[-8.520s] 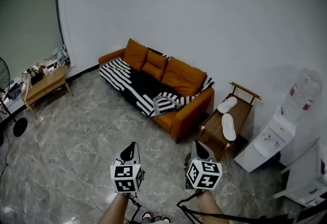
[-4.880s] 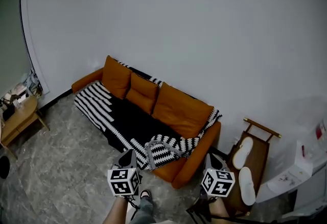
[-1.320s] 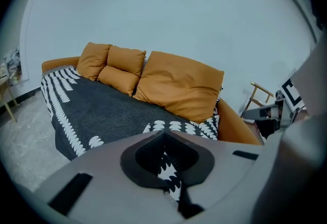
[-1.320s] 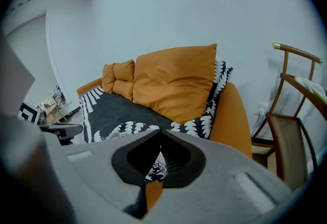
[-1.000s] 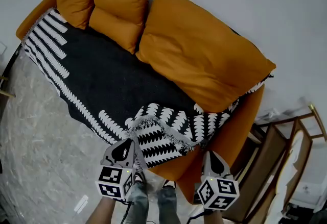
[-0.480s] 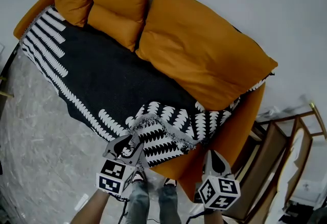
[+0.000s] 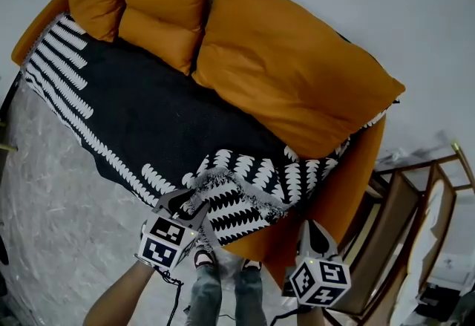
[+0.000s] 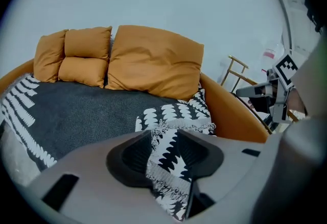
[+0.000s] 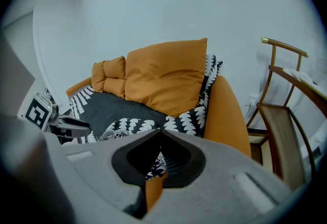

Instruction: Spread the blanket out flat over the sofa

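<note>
1. Orange upholstery fills the head view: an orange fabric sofa (image 7: 349, 183) with three orange cushions (image 7: 289, 79) along its back. The black-and-white patterned blanket (image 7: 163, 116) covers most of the seat. Its near corner, by the sofa's arm, is doubled back on itself as a fringed zigzag flap (image 7: 237, 209). The left gripper (image 7: 187, 200) points down at the flap's left edge from an outstretched forearm. The right gripper (image 7: 312, 234) hangs lower, before the sofa's front and apart from the cloth.

2. Left gripper view: the jaws have just been opening and stand wide, angled steeply down. The flap's fringed hem shows in the gap between them, but the pads do not press on it. I judge the step in hand to be the reach for this folded corner. Next, the jaws would need to close on the hem, then draw it towards the front edge and arm so the fold opens.

3. Right gripper view: the jaws meet at their tips and hold nothing. This gripper aims down at the sofa's arm end, with a wooden chair (image 9: 286, 131) to its right. It may need to take the flap's other edge.
</note>
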`<state>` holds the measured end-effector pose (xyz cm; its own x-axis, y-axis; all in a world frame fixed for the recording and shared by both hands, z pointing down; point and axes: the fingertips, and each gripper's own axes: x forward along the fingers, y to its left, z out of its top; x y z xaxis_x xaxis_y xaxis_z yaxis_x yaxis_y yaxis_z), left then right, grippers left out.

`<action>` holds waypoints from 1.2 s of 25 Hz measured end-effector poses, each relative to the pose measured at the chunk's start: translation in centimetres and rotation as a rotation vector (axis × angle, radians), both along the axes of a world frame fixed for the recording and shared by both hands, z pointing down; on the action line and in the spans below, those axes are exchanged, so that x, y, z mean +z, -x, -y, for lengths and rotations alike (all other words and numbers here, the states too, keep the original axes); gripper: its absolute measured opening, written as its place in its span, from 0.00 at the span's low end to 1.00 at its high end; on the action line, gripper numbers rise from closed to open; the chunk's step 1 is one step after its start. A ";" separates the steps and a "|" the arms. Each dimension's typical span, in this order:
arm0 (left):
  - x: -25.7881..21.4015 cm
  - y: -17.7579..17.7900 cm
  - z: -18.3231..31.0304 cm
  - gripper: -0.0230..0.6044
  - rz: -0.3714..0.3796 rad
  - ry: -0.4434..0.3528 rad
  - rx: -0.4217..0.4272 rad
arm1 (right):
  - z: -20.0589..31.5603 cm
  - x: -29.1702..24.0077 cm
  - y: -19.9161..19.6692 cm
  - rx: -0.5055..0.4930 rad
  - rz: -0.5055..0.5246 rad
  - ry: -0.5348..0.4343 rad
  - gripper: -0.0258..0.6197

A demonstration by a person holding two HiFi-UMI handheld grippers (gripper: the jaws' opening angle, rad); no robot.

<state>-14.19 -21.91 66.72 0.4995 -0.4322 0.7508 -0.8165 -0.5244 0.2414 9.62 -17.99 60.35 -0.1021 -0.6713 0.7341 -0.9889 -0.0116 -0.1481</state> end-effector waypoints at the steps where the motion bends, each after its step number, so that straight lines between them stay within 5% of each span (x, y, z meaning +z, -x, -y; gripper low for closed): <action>1: 0.3 0.2 0.4 0.29 0.015 -0.005 0.005 | 0.0 0.1 0.0 0.005 -0.001 0.002 0.05; 12: 2.8 1.0 4.6 0.29 0.067 -0.019 0.052 | -0.1 1.7 0.3 0.058 -0.001 0.024 0.05; 30: 9.1 1.6 8.0 0.29 0.046 0.149 0.084 | 0.6 2.3 0.9 0.074 -0.017 0.063 0.05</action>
<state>-15.80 -29.86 75.83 0.4933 -0.2723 0.8262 -0.7830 -0.5527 0.2853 8.72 -18.62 62.62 -0.0407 -0.6290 0.7763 -0.9873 -0.0939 -0.1278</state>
